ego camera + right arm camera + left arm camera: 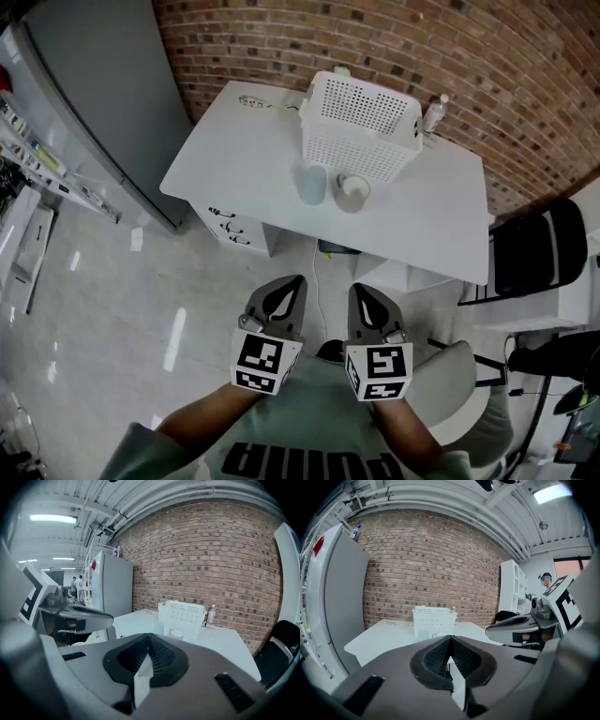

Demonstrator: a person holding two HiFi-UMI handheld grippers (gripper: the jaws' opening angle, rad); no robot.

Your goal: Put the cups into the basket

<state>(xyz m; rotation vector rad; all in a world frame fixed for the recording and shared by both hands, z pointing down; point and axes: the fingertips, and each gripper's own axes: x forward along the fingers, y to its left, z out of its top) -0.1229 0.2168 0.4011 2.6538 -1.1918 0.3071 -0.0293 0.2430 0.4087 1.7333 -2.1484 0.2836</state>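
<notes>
A white perforated basket [361, 127] stands at the far side of the white table [234, 159], near the brick wall. Just in front of it stand two cups side by side: a pale blue one [311, 183] and a whitish one [353, 192]. Both grippers hover over the floor, short of the table's near edge and well apart from the cups. My left gripper [297, 279] and right gripper [357, 287] are shut with nothing between the jaws. The left gripper view shows the basket [433, 619] straight ahead. The right gripper view shows the basket [183, 616] and the whitish cup [176, 633].
A small bottle [434, 112] stands right of the basket, and small items [251, 100] lie at the table's far left. A grey refrigerator [103, 103] stands to the left, a black chair [539, 248] to the right, and a pale seat [459, 375] near my right arm.
</notes>
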